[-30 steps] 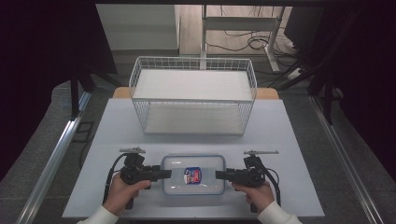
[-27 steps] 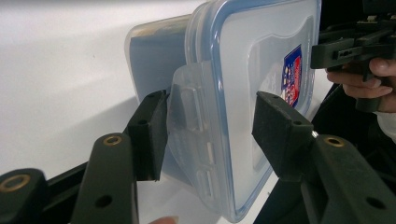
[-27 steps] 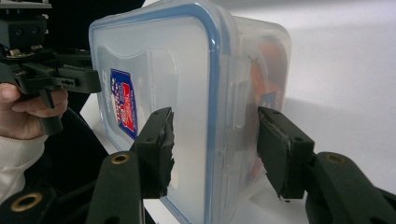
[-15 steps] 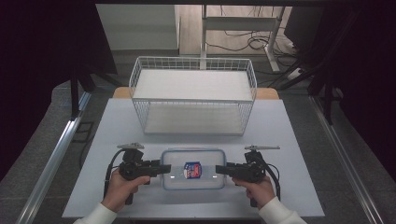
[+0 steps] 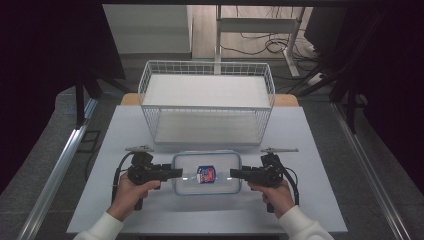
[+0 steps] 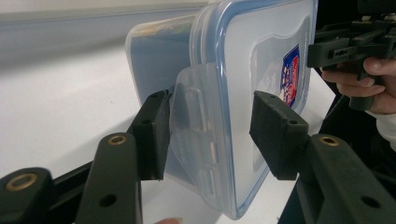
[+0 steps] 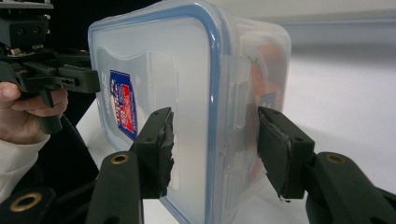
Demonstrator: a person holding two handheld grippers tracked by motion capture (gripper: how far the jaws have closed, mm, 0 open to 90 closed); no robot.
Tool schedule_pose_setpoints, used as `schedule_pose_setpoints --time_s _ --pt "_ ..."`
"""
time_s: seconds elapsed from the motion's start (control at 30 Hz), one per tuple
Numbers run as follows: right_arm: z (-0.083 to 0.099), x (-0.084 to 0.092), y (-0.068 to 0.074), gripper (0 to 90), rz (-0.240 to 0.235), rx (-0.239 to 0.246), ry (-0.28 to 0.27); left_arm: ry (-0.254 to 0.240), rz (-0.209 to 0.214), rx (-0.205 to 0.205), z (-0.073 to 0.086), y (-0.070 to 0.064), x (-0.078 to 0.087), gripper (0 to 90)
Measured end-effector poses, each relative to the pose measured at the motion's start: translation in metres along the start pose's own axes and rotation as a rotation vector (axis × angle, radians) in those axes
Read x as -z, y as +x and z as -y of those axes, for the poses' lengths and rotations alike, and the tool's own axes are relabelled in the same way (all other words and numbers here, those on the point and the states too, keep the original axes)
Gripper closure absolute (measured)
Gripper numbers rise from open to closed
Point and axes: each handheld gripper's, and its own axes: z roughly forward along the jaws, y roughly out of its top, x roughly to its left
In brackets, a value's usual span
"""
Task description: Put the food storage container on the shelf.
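Flanking container (image 5: pixel 207 172), both tongs agape

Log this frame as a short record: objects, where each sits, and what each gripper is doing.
container: clear box with blue-rimmed lid, on the table, near edge, sticker on lid
basket: white wire basket, behind the container, nothing seen inside
left gripper: open, jaws either side of the container's left end latch, not closed on it
right gripper: open, jaws either side of the container's right end
lid: on the container
hands: one on each gripper, at the near edge of the table
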Motion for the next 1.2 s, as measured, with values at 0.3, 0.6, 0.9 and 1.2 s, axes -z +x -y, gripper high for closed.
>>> schedule_pose_setpoints --time_s 0.3,0.6,0.9,1.2 --pt "-0.022 -0.008 -0.011 47.0 0.012 0.017 -0.026 -0.008 -0.003 -0.023 -0.025 0.016 -0.008 49.5" --pt "-0.050 -0.027 -0.030 46.8 0.019 0.023 -0.043 -0.024 -0.001 -0.041 -0.050 0.047 -0.020 49.6" --pt "-0.068 -0.045 -0.049 46.4 0.037 0.004 -0.057 -0.022 0.008 -0.040 -0.070 0.073 -0.035 49.6" --pt "-0.068 -0.056 -0.064 44.6 0.058 -0.048 -0.052 0.015 0.004 -0.015 -0.074 0.084 -0.048 49.3"
